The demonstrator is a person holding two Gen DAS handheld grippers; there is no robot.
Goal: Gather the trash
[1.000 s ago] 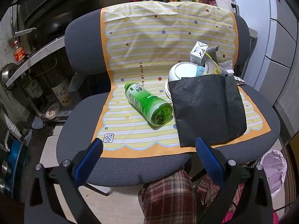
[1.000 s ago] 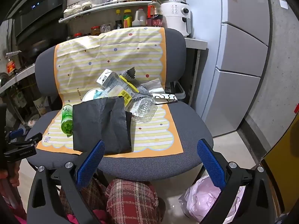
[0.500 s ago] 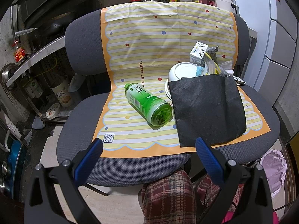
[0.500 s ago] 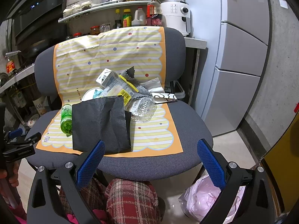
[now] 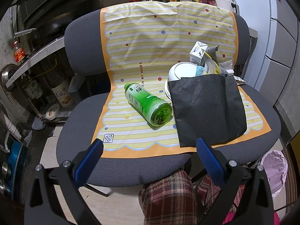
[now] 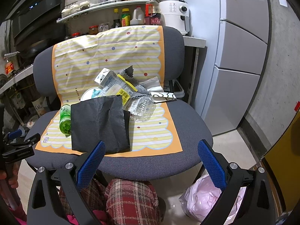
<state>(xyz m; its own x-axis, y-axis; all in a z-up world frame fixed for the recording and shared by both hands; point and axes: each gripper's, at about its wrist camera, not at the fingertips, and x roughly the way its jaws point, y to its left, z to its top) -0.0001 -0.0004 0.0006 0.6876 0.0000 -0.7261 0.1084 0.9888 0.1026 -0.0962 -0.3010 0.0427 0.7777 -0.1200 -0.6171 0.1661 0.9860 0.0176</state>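
I have collected nothing yet, by the look of it: both my left fingers [image 5: 150,148] and my right fingers [image 6: 151,151] are spread wide and empty, short of the chair [image 5: 120,166]. The green bottle [image 5: 148,106] lies on its side on the striped mat [image 5: 161,43], cap toward eleven o'clock, base toward five. The black bag [image 6: 99,123] lies flat beside it at three o'clock; carton, bowl and wrappers wait behind.

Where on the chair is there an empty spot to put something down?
Free: the striped mat at the front right, between the black cloth and the mat's orange edge, and the strip left of the green bottle. Crowded: the back of the seat, where carton, bowl, wrappers and clear plastic container pile together.
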